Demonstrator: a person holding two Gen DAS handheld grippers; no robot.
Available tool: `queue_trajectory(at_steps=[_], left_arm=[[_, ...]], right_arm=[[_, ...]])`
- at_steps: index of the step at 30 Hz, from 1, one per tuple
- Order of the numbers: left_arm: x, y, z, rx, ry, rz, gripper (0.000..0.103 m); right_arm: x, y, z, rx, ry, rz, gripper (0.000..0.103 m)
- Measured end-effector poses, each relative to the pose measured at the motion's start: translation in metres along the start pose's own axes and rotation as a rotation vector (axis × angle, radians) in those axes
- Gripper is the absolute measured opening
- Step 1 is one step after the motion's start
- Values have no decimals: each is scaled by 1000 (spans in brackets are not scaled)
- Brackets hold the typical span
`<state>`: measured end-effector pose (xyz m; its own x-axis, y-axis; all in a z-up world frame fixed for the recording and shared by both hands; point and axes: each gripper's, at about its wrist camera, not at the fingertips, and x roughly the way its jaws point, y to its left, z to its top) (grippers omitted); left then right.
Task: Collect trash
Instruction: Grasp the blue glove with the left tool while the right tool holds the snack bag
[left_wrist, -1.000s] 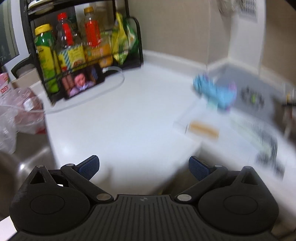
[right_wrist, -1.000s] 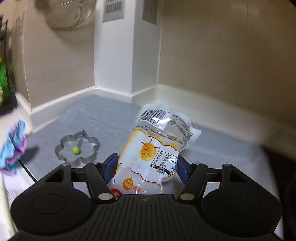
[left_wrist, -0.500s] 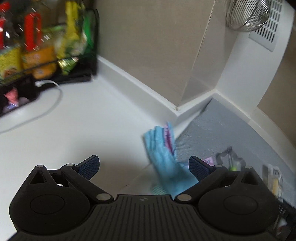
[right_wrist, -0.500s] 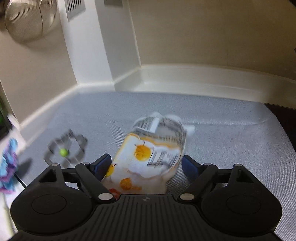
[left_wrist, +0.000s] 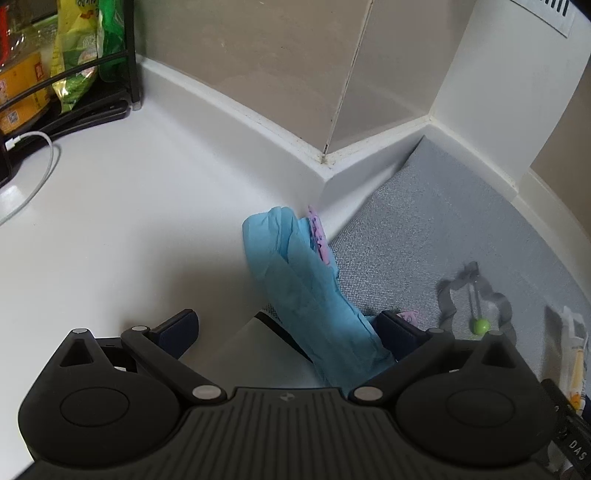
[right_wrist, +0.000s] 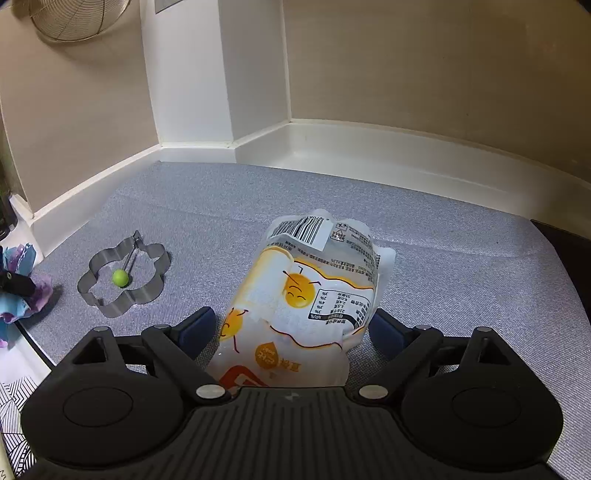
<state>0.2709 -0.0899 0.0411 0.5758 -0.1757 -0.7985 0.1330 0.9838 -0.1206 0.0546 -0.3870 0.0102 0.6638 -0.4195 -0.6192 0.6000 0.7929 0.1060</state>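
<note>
Left view: rack with packets at far left on the white bench; white cable just beside it; left claw spread wide, jaws either side of a crumpled blue wrapper lying where the bench meets the grey mat, right finger close against it, left finger apart from it. Right view: metal flower ring with a green knob on the mat's left part; right claw spread, jaws flanking a white and yellow snack bag resting on the mat, contact not discernible.
</note>
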Motion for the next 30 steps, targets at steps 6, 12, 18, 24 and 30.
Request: queue_trajectory(at_steps=[6,12,18,24,30], left_arm=[[1,-6,5,24,23,9,103],[-19,-21,10,71,-16,51,66],[-31,-7,20,-10,-18,55,26],[-72,10,20,-16,-89,18,25],[-136,23,9,-14,-222,-3,25]], right_arm=[[0,2,0,-20,2,-14,87],[-5,-4,2,35,-22,28,67],[-7,-10,3,76,-37,52,66],[-13,-13,5,105,-82,69,65],[-15,-18,4,148,-99,94,65]])
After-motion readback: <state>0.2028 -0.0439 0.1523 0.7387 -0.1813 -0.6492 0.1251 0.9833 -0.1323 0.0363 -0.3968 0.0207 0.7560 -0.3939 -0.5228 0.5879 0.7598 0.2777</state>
